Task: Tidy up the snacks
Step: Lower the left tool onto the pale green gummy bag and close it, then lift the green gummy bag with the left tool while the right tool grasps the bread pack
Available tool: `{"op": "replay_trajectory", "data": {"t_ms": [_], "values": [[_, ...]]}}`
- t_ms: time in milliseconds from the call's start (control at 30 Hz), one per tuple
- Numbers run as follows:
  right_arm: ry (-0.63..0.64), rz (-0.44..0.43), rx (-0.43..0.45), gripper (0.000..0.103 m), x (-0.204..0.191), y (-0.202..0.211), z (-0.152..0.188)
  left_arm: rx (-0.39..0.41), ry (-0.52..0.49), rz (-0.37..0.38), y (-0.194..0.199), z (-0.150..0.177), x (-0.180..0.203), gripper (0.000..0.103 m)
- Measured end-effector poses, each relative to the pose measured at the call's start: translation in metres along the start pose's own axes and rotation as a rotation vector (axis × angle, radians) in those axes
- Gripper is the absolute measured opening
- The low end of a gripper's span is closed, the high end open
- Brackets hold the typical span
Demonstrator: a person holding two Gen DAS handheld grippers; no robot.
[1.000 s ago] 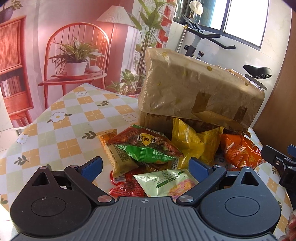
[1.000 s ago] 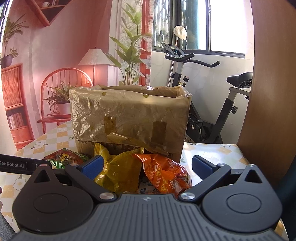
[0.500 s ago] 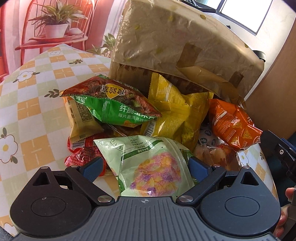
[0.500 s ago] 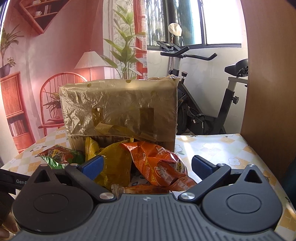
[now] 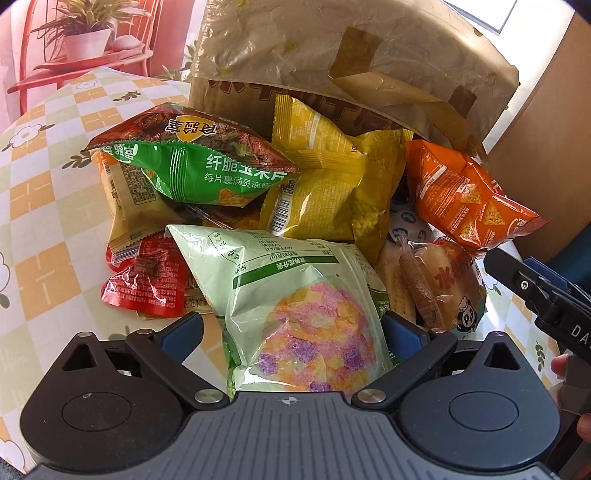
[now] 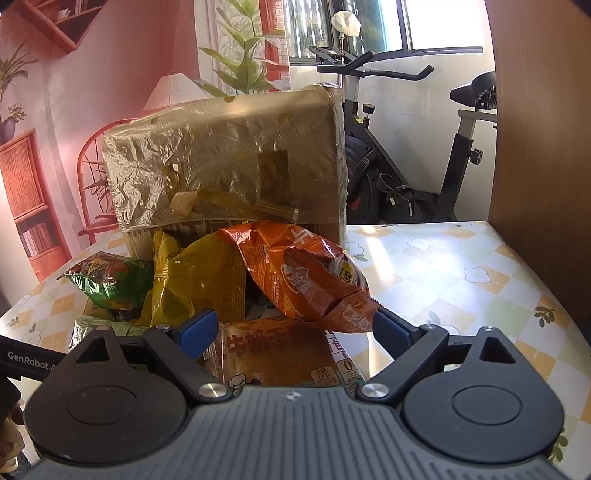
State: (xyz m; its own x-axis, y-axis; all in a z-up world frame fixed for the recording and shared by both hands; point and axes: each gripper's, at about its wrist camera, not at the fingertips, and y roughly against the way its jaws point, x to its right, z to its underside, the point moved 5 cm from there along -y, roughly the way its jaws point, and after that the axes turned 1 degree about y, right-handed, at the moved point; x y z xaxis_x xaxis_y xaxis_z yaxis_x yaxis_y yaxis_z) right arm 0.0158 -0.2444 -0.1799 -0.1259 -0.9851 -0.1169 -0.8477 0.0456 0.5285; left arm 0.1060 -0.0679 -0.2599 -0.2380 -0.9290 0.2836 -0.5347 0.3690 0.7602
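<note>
Sunlit room — a pink mural wall [image 6: 92, 74] showed a painted lamp [image 6: 173, 90] and red chair [image 5: 85, 62]; an exercise bike [image 6: 406, 155] stood under a bright window [image 6: 439, 24] — beside a wooden panel [image 6: 539, 147].

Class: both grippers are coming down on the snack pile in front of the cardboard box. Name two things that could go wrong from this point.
1. The left gripper straddles the pale green bag, whose pads look clear of it; the glossy, puffy film could slip or crush.
2. The right gripper, jaws closing, has the bread packet between its fingers and the orange bag overlapping above, so it may catch both.
</note>
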Motion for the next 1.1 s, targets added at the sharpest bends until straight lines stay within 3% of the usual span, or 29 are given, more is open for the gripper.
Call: {"op": "replay_trajectory", "data": {"t_ms": [67,333,600,733,833,1100], "values": [[0.005,-0.024,-0.029,0.093,0.001,-0.006,0.005,0.010,-0.020,0.028,0.002,0.000,0.003,0.088],[0.104,-0.110,-0.124,0.099,0.001,-0.042,0.016,0.025,-0.089,0.028,0.021,-0.003,0.014,0.070],[0.055,-0.135,-0.143,0.098,0.002,-0.053,0.018,0.020,-0.097,0.017,0.036,0.001,0.010,0.068],[0.053,-0.132,-0.158,0.081,0.000,-0.042,0.019,0.038,-0.100,0.019,0.044,0.000,0.010,0.068],[0.017,-0.161,-0.182,0.075,-0.003,-0.032,0.020,0.055,-0.096,0.018,0.051,0.000,0.009,0.068],[0.037,-0.180,-0.184,0.074,-0.023,-0.010,0.024,0.112,-0.101,0.004,0.072,0.004,0.007,0.068]]}}
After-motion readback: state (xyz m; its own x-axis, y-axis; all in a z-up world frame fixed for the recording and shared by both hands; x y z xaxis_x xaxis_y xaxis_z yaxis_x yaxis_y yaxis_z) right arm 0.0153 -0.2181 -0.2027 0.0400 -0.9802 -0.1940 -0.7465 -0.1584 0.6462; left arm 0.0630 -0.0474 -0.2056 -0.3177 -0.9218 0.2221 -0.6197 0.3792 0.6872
